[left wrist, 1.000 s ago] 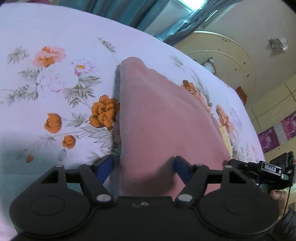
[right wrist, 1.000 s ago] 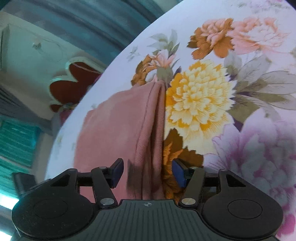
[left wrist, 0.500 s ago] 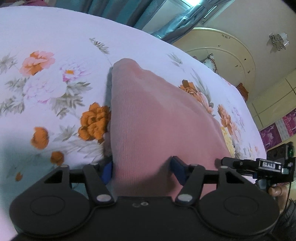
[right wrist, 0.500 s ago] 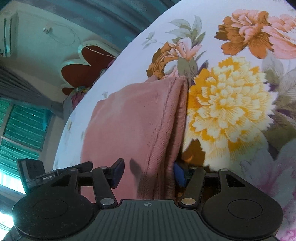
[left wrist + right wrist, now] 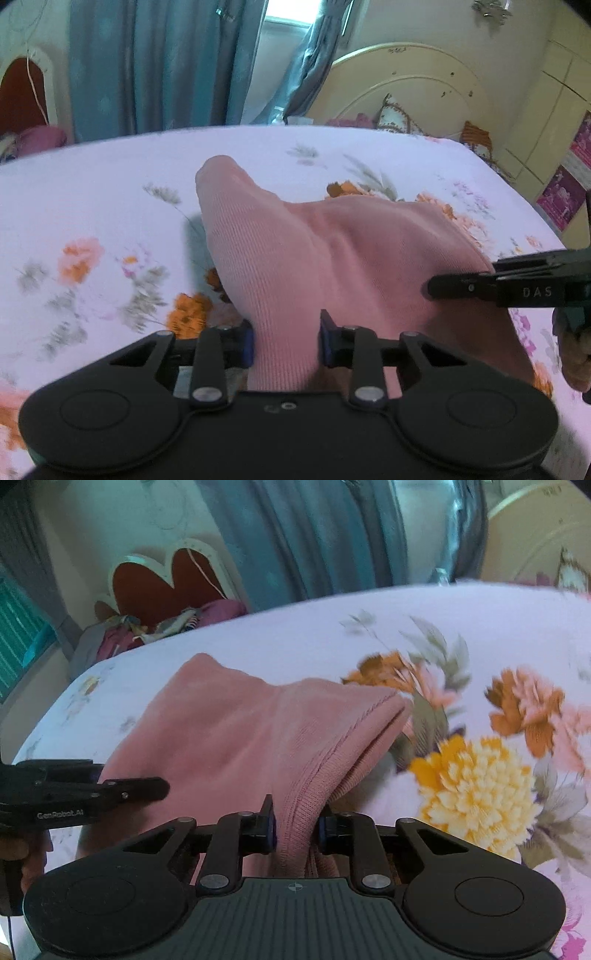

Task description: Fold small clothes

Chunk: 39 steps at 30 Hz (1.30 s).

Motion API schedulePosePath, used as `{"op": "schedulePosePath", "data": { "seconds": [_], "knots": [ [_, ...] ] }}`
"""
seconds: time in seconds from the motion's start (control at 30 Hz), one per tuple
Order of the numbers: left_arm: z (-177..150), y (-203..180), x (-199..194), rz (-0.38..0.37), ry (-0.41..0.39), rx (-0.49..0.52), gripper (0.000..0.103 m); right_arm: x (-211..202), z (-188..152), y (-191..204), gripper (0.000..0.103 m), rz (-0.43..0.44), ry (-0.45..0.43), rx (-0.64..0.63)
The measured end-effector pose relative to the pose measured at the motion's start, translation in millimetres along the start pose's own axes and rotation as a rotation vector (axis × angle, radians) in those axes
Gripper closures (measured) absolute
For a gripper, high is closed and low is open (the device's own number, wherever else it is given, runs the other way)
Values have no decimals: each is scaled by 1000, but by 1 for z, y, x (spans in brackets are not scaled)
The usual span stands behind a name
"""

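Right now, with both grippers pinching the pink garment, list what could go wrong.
1. The left gripper and right gripper each hold only a bunched edge of the pink garment; it may slip out.
2. The far end still drags on the floral sheet, so the fold may land crooked.

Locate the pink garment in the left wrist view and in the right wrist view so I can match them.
Left wrist: the pink garment fills the centre, rising from the left gripper, which pinches it.
Right wrist: the pink garment sits centre-left, its hemmed edge pinched in the right gripper.
Shared landmark: the floral bedsheet under it, with teal curtains behind.
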<state>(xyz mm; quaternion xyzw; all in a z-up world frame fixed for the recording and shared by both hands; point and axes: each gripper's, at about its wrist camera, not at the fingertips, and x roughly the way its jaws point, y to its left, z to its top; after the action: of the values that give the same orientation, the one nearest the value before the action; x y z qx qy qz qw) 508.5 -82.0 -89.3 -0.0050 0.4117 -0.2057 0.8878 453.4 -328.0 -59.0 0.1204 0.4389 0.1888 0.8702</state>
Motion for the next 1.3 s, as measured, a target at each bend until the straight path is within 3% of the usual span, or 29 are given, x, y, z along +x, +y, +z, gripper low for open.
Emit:
{"op": "schedulePosePath", "data": {
  "seconds": [0.3,0.6,0.73,0.8,0.83,0.93,0.97,1.0,1.07,1.1,1.13,1.17,1.2,1.3],
  "knots": [
    [-18,88,-79,-3,-43,13,73,12,7,117,83,-24,-58,-67],
    [-42,208,-128,44,-18,-25,73,88,7,236,83,29,-42,-76],
    [-56,249,-111,43,4,-51,67,140,8,252,83,9,3,-28],
    [-69,265,-94,63,57,-59,64,168,1,241,83,-29,41,16],
    [-76,270,-90,46,53,-76,63,184,-5,232,82,-62,80,52],
    [-80,275,-91,21,17,-103,60,191,-15,217,80,-27,55,108],
    [-80,273,-90,27,13,-91,56,190,-15,218,80,-33,54,98],
    [-81,274,-91,39,12,-83,40,190,-14,218,80,-40,53,83],
    [-78,276,-95,95,13,-60,24,192,-12,220,80,-47,57,66],
    [-78,280,-103,100,-3,-56,28,191,-11,221,79,-44,61,67],
    [-77,284,-111,90,-32,-63,33,188,-11,223,70,-43,68,64],
    [-74,289,-120,85,-69,-72,51,183,-8,224,65,-68,65,52],
    [-68,293,-128,75,-109,-75,57,173,-6,229,62,-101,29,33],
    [-47,291,-125,47,-143,-39,57,157,8,240,62,-101,-36,-13]
  ]
}}
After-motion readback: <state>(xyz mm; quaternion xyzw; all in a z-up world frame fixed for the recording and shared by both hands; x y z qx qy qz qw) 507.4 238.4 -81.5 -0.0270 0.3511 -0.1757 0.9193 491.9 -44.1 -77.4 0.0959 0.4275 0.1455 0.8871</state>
